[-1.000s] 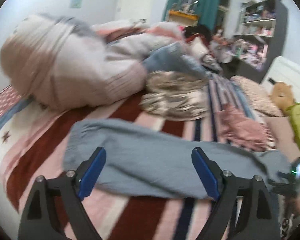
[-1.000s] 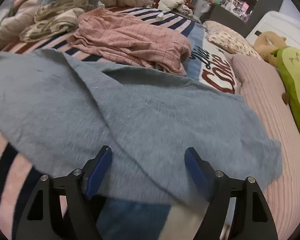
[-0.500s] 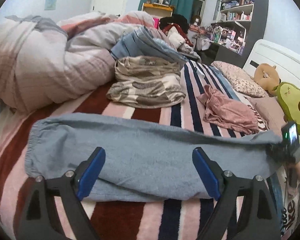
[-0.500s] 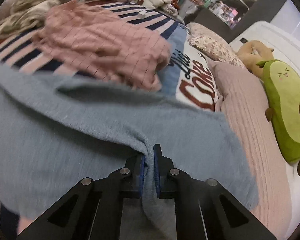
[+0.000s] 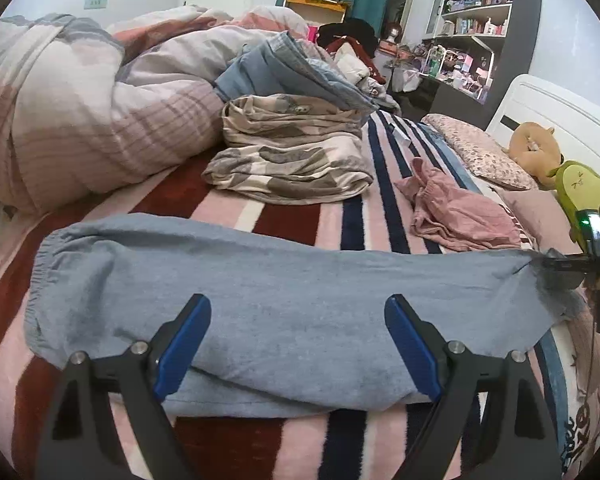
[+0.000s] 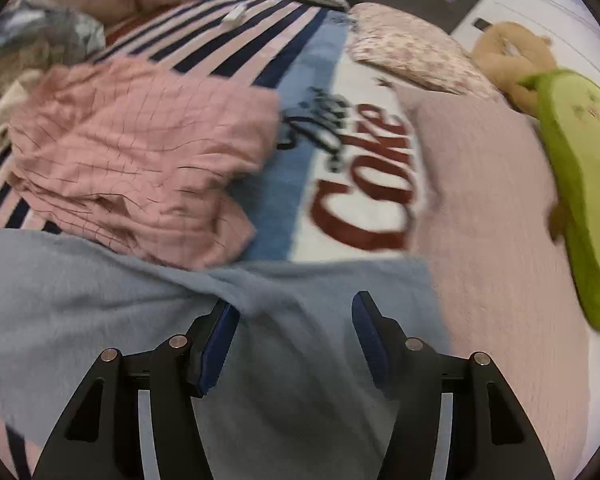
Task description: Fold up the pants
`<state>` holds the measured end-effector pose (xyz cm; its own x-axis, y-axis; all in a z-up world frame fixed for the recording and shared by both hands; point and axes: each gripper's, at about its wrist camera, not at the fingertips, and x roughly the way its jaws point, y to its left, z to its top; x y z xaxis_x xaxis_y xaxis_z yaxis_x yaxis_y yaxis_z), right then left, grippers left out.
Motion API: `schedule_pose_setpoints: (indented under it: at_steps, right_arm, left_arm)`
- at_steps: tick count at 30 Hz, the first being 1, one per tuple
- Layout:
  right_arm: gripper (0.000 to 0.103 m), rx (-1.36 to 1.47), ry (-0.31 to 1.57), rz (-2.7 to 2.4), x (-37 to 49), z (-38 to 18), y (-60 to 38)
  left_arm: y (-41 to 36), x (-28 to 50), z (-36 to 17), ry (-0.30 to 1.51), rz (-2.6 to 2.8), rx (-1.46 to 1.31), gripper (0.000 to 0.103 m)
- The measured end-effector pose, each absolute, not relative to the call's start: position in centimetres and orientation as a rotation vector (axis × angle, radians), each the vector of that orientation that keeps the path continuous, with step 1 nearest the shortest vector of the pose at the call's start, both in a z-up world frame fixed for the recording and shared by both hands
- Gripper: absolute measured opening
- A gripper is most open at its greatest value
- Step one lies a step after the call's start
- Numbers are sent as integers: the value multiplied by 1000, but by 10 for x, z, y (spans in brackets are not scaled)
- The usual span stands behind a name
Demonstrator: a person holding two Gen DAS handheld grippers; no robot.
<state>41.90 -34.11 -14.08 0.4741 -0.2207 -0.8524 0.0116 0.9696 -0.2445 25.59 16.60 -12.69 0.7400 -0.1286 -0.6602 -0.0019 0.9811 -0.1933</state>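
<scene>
Grey-blue pants [image 5: 284, 296] lie folded lengthwise across the striped bed cover, waistband at the left, leg ends at the right. My left gripper [image 5: 296, 344] is open and empty, its blue pads over the near edge of the pants. My right gripper [image 6: 296, 344] is open over the leg end of the pants [image 6: 100, 304], with cloth between and under the fingers. It also shows at the far right of the left wrist view [image 5: 572, 268], at the hem.
A crumpled pink checked garment [image 5: 456, 216] [image 6: 140, 160] lies just beyond the pants. Folded patterned clothes [image 5: 288, 160] and a bunched duvet [image 5: 80, 112] sit further back. A pink pillow [image 6: 488, 200] and a green avocado plush [image 6: 580, 184] lie at the right.
My right gripper was shut on the pants' leg end half a second ago and has opened, letting the cloth go. The pants now lie stretched flatter. My left gripper stayed open.
</scene>
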Motion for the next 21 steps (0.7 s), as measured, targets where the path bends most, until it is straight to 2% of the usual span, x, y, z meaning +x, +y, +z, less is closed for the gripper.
schedule_pose_setpoints:
  at_steps: [3,7,11,16,19,21]
  right_arm:
    - [61,-240,1024,-258,389,-122,-374]
    - [61,-98,1027,-242,354,-113,-409]
    - [61,-86,1028,-192,329,-123,-413]
    - [61,-106,1025,-187,344,-141,-408]
    - [59,-182,1002,-306,371,-151,-406]
    - [51,-178,990,-385,381,-153,-411]
  left_arm:
    - [162,252,-125,724,-77,-195,86]
    - [157,247,-123,715,-93,-199,86]
    - [154,244,-124,721,-100,-191,86]
    - [155,243,-125,723,-91,-184,86]
    - [161,245,-128,730,-61,-180,86]
    - [167,245,-129,733,-54,-178,86]
